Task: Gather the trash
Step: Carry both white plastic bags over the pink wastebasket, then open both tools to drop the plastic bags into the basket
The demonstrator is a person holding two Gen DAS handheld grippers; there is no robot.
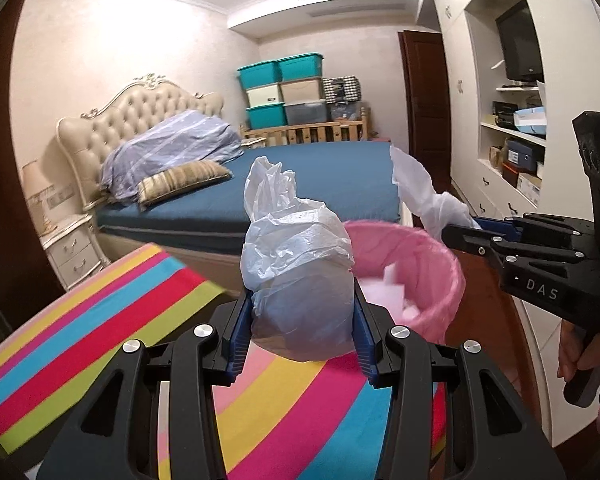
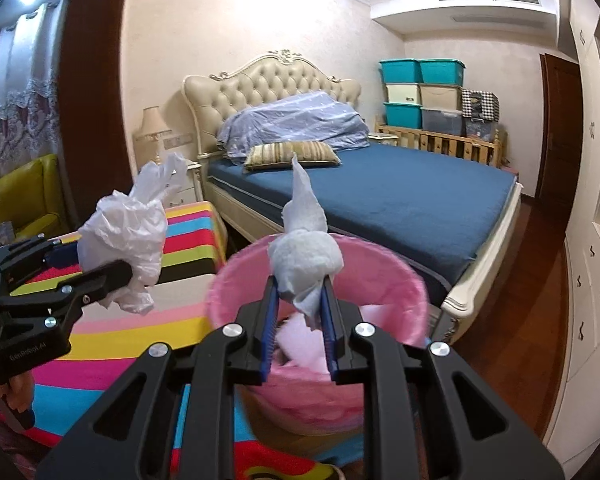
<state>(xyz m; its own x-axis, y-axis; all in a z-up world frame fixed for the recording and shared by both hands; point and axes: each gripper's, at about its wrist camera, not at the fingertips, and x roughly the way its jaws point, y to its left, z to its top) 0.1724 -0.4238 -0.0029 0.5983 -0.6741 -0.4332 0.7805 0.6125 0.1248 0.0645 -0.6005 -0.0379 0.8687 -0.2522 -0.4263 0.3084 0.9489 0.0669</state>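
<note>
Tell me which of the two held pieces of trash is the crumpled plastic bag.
The one in the left gripper: a translucent, crinkly plastic bag, wide and puffy. The right gripper holds a matte white wad of tissue instead.

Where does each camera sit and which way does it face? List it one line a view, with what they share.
Left wrist: sits on the left gripper, looks along its fingers at the crumpled plastic bag they clamp, the pink bin beyond; the right gripper and a hand show at right.
Right wrist: sits on the right gripper, looks over the bin at its clamped white tissue; the left gripper shows at left.
Shared: bin, blue bed, striped cloth, both pieces of trash.
</note>
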